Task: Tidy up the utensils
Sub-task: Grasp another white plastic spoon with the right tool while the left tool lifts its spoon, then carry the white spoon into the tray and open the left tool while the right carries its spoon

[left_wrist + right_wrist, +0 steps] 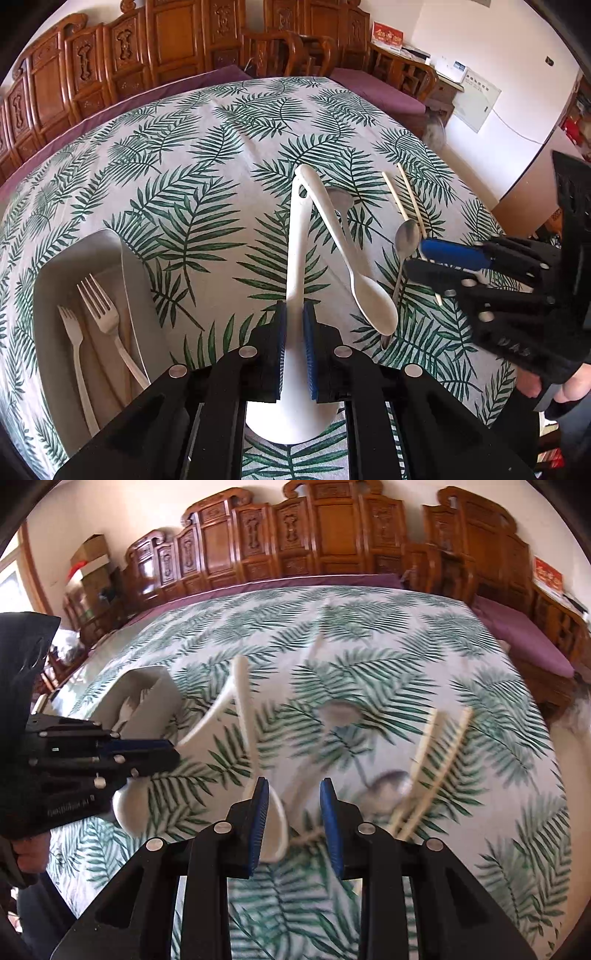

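We read the step in hand as a transfer: the left gripper (293, 321) is clamped on the handle of a white ladle-type spoon (297, 229), just above its bowl, and carries it clear of the leaf-print tablecloth (184, 166). The grey tray (51, 280) sits at the left edge of the table and already holds 2 forks (99, 314).

We judge that the next move calls for swinging the held spoon left over the tray and lowering it in beside the forks before the pads part.

The right gripper (293, 823) stands with its jaws apart above a second white spoon (373, 299), whose bowl shows between the pads; the right wrist view is blurred, so we cannot confirm contact. It appears to be lining up the next pick.

Near the right edge of the table lie 2 metal spoons (406, 236) and 2 chopsticks (393, 197), well apart from the tray.

Writing: raised lettering on each gripper body and gold characters on a red box (388, 35) are present; none is legible.
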{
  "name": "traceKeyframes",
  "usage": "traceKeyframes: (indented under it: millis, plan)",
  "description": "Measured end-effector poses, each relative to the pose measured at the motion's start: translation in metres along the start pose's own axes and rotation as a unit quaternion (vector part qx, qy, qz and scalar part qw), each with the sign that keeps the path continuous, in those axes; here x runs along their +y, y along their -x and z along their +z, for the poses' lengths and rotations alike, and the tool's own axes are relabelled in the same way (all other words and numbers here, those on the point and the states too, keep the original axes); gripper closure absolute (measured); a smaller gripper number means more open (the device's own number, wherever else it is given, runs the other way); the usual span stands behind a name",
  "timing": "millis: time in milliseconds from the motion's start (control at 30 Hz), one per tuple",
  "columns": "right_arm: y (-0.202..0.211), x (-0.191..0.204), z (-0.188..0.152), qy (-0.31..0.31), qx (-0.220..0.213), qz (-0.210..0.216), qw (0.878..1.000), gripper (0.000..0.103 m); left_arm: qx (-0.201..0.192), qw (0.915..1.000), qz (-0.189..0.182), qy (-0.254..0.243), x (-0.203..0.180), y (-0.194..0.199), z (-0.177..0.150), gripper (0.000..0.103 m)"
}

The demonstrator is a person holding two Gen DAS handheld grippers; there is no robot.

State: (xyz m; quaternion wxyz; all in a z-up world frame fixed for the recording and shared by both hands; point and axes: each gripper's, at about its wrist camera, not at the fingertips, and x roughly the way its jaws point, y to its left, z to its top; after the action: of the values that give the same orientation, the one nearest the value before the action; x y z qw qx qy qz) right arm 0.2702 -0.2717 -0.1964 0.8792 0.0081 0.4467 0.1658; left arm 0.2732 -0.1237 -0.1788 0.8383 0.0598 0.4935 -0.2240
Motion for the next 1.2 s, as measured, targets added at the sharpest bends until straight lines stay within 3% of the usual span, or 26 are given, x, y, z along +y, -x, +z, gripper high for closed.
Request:
traceKeyframes:
  millis: [400, 467, 700, 1200]
  plan:
    - [-0.046, 0.011, 0.015, 0.022, 0.042, 0.027, 0.999, 0.072, -0.002, 0.9999, -0.008, -0.009, -0.012, 0.009, 0.005, 0.095]
    - [-0.047, 0.010, 0.014, 0.021, 0.046, 0.032, 0.998, 0.090, -0.002, 1.0000, -0.003, -0.009, -0.012, 0.010, 0.005, 0.095]
    - [-0.021, 0.008, 0.018, 0.012, 0.030, 0.050, 0.998, 0.095, 0.000, 1.0000, 0.005, -0.002, -0.003, 0.012, 0.002, 0.095]
    - [0.020, 0.028, 0.019, 0.003, -0.005, 0.070, 0.998, 0.099, -0.048, 0.9986, 0.017, 0.010, 0.026, 0.078, -0.010, 0.095]
